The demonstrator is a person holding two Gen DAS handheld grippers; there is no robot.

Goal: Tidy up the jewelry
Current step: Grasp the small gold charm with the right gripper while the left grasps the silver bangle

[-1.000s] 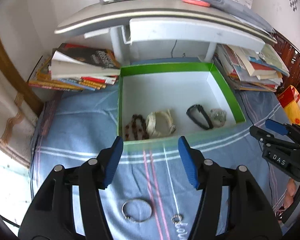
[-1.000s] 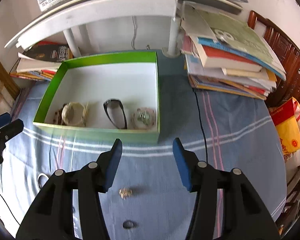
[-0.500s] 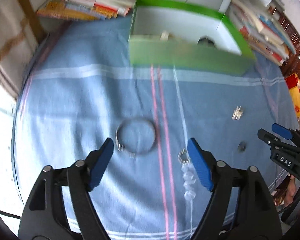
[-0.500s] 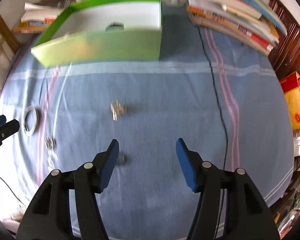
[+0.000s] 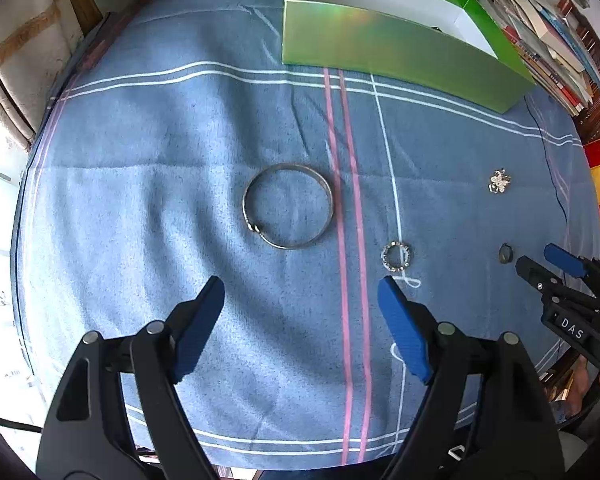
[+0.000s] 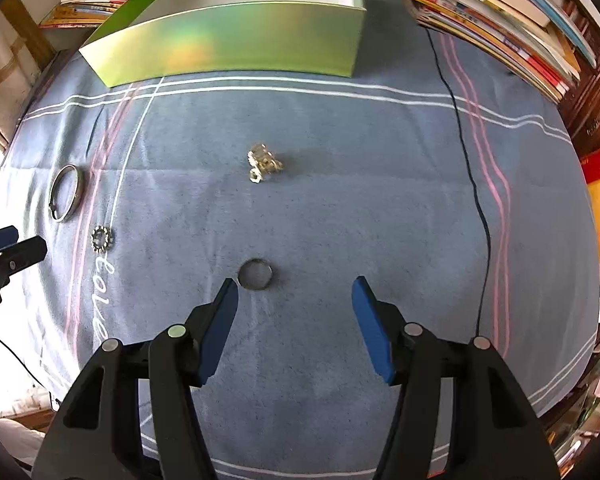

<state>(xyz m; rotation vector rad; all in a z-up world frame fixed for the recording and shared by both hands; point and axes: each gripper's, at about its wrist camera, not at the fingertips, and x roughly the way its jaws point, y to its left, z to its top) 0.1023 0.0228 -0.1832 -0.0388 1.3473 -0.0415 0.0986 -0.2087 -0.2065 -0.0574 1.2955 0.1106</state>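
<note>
Both grippers have dropped from looking into the green box (image 5: 400, 46) to hovering low over the blue cloth (image 5: 180, 184) on the bench, so the loose pieces now fill the lower half of each view and the box has slid to the top edge.

The left gripper (image 5: 300, 304) hangs with its fingers wide apart and empty, and the silver bangle (image 5: 288, 206) lies flat at the centre of its frame, just ahead of the tips. A small beaded ring (image 5: 397, 256) sits to the lower right of the bangle.

The right gripper (image 6: 294, 300) is likewise spread and empty; a dark ring (image 6: 255, 274) lies just beyond its left finger, and a gold charm (image 6: 263, 162) rests further up the frame.

This suggests the sorting has shifted from surveying the box to picking: four pieces remain outside it.
</note>
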